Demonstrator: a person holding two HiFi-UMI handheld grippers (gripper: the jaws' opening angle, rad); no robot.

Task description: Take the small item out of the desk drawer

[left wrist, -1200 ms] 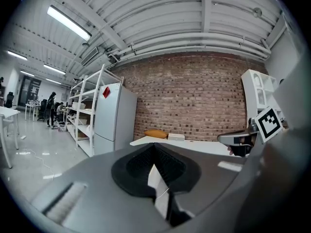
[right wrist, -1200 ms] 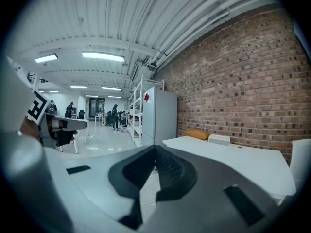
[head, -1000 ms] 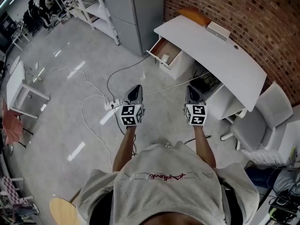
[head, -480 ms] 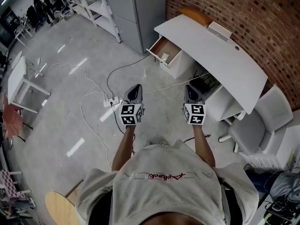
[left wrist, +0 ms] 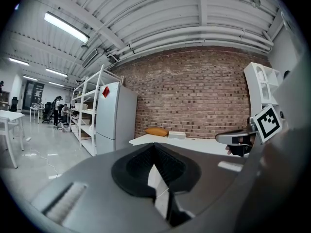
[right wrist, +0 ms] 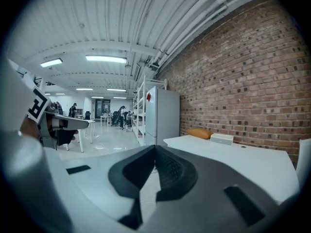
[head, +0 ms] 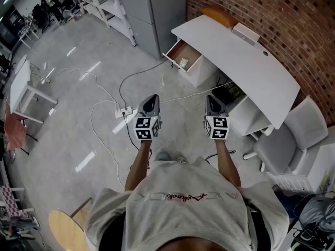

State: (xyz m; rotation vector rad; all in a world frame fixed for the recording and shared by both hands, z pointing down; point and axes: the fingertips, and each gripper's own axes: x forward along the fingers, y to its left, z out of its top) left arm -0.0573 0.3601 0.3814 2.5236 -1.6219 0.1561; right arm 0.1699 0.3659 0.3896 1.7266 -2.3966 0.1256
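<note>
Though lying well ahead at twelve o'clock, shows plainly as a small item (head: 183, 63) in the open drawer (head: 188, 52) under the desk (head: 246, 61). Holding left gripper (head: 152, 97) at eleven and right gripper (head: 211, 98) at one, jaws of both pressed together on nothing. Probably aimed forward simply for the approach, with no grab due yet.

step: person (head: 183, 203) advanced, shoe (head: 166, 156) showed further forward | drawer (head: 183, 59) shifted up-frame | stool (head: 65, 229) drifted left

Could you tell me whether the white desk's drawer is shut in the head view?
No, the brown-lined drawer stands pulled out from the white desk, its inside showing.
</note>
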